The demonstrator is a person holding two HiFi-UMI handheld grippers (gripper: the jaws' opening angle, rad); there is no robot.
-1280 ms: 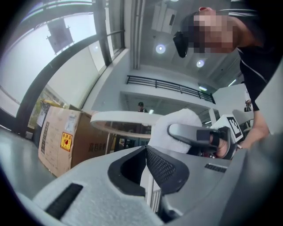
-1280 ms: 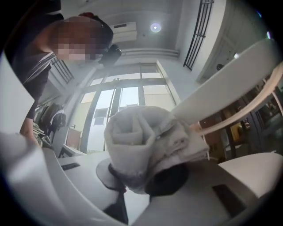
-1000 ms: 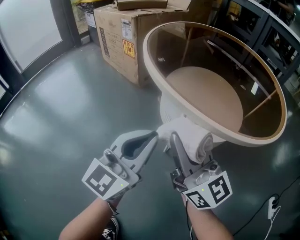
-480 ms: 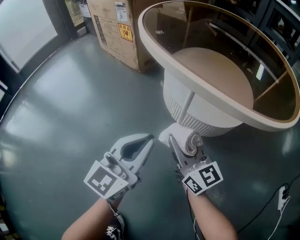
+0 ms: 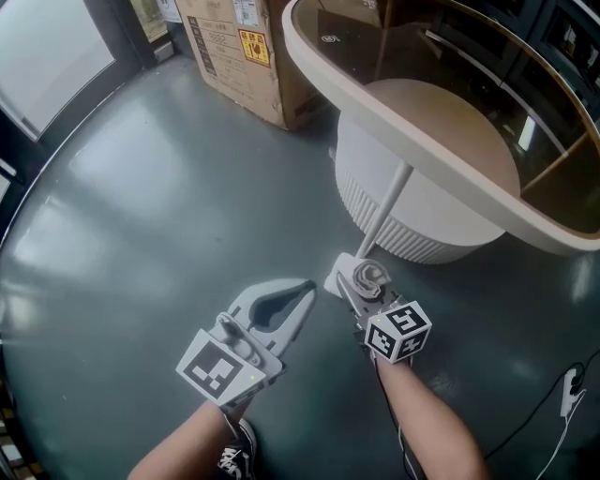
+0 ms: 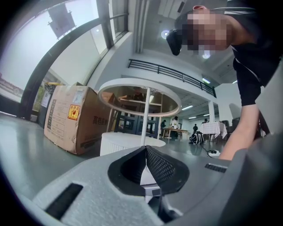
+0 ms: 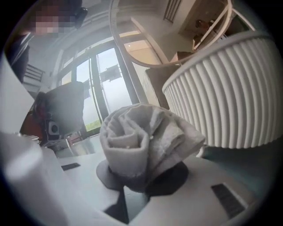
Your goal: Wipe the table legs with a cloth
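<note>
A round glass-topped table with a cream rim (image 5: 394,89) stands on a thin white leg (image 5: 385,208) that rises from a white ribbed drum base (image 5: 412,230). My right gripper (image 5: 364,281) is shut on a rolled white cloth (image 5: 368,277), low down at the foot of that leg. In the right gripper view the cloth (image 7: 141,137) bulges out of the jaws, right next to the ribbed base (image 7: 230,97). My left gripper (image 5: 302,287) hovers a little to the left, shut on nothing; its view looks at the leg (image 6: 144,119).
A large cardboard box (image 5: 248,52) stands on the grey floor behind the table. A cable with a power strip (image 5: 567,398) lies on the floor at the lower right. Dark window frames (image 5: 112,28) line the far left. People and tables show far off in the left gripper view.
My right gripper has slid down with the cloth, from just under the table rim to the foot of the leg. The left gripper has stayed shut beside it.
</note>
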